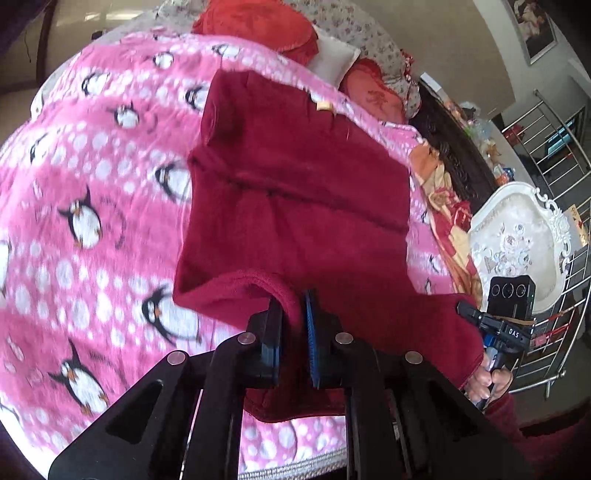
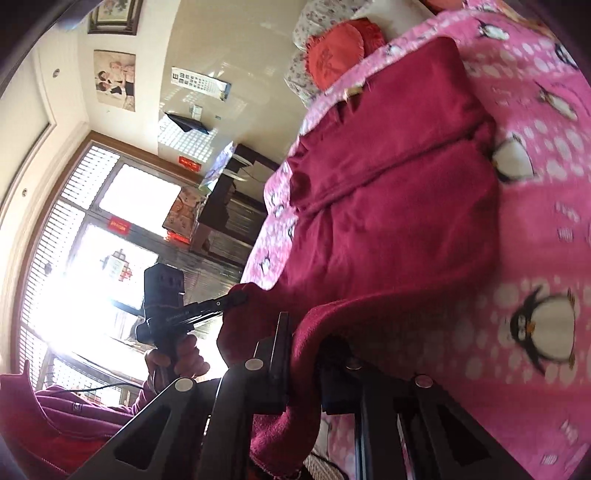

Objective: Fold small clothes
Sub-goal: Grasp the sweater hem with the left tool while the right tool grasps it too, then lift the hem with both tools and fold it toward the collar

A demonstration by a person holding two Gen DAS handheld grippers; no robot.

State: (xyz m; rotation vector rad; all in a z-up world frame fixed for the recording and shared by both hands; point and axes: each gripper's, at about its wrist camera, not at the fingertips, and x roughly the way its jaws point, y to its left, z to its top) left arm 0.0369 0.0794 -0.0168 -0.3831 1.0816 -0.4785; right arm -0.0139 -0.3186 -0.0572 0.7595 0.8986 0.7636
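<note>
1. Progress looks to be mid-fold: the dark red garment [image 1: 295, 192] lies on the pink penguin blanket [image 1: 85, 192], with its near hem raised off the bed and its far part flat.

2. Left gripper [image 1: 293, 332] has its jaws clamped on the near edge of the garment; red cloth fills the narrow gap between the blue-faced finger and its partner.

3. Right gripper [image 2: 303, 347] also pinches that near edge. In the right wrist view the cloth drapes over and between the 2 fingers, so the jaws read as closed on fabric, though the cloth hides the tips themselves.

4. Each camera catches the opposite tool: the right one shows at the garment's far corner in the left wrist view, held by a hand [image 1: 491, 384], and the left one shows likewise in the right wrist view, with cloth running into its tip.

5. Done so far, judging from how things lie: the sides seem folded inward, since the far part forms a tidy narrow block with straight edges and a ridge across the middle. A small tan label [image 1: 325, 107] sits near the far end.

6. Left to do, as a judgement: carry the lifted hem toward the far end, lay it down squarely, and release. Whether 1 more fold would follow cannot be told.

7. Beyond the blanket sit red cushions [image 1: 258, 22] and a white ornate chair [image 1: 517, 240], both well apart from the garment.
</note>
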